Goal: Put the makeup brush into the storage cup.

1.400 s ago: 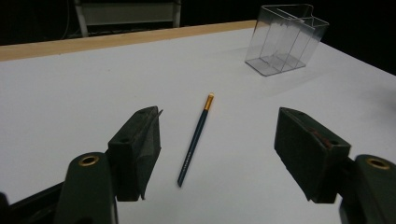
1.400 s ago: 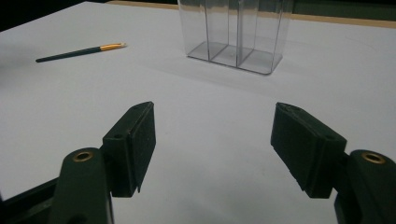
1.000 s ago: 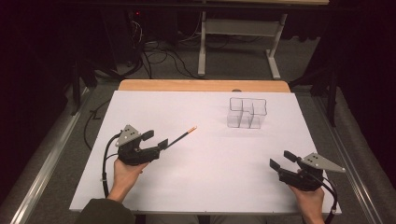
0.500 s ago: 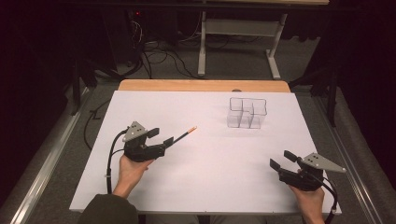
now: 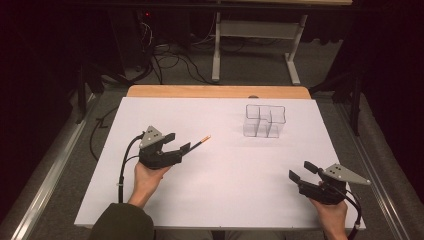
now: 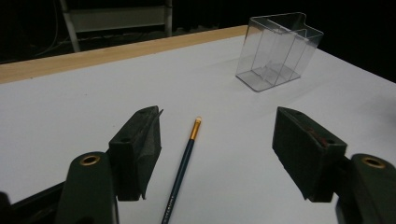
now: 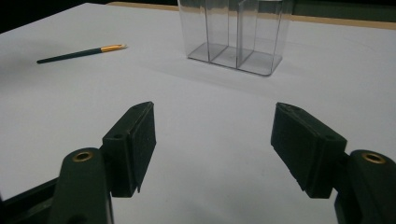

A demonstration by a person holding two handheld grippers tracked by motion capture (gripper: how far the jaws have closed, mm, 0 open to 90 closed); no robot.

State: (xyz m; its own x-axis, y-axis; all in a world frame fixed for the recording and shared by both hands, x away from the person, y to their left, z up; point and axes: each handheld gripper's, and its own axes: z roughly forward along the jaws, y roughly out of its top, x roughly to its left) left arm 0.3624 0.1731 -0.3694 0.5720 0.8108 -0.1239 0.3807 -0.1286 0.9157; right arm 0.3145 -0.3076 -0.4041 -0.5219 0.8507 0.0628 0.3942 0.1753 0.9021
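The brush [image 6: 184,161] lies flat on the counter [image 5: 225,170], its tip toward the clear organizer [image 5: 264,121], which stands well apart. The left hand-held gripper [image 5: 181,146] has advanced along the handle since a second ago; its jaws, spread wide, now straddle the handle without contact. The grasp appears imminent. The right hand-held gripper [image 5: 302,170] rests spread at the near right.

The left gripper [image 6: 217,154] stands with its jaws wide apart above the white table [image 6: 70,107]. A dark paintbrush [image 6: 182,168] lies flat between them, untouched. A clear divided container [image 6: 278,51] stands farther away.
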